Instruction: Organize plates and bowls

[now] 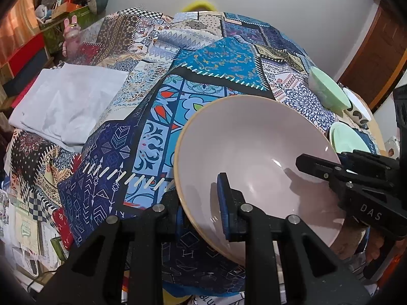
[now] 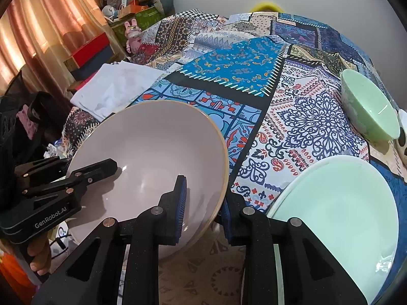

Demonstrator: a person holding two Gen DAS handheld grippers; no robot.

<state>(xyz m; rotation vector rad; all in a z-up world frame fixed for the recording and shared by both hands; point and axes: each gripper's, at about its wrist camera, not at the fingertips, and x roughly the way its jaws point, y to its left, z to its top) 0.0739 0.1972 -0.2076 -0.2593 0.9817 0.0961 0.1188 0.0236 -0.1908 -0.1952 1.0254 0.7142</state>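
The bowl (image 1: 257, 157) is pale pink with a tan rim. The cloth (image 2: 254, 81) is a patchwork of blue, navy, white and red prints: paisley, arrows, checks. A second bowl (image 2: 368, 109) and the plate (image 2: 338, 203) are mint green. The grippers (image 1: 203, 203) (image 2: 203, 203) are black with blue pads (image 2: 181, 203). The curtain (image 2: 51, 20) is peach-orange.

Patchwork cloth (image 2: 229, 76) centre open; green bowl (image 2: 368, 111), green plate (image 2: 343, 203) crowd right.

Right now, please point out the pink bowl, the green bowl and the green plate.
pink bowl (image 2: 157, 147): right wrist view, inner wall.
green bowl (image 2: 374, 117): right wrist view, inside.
green plate (image 2: 338, 203): right wrist view, flat face.
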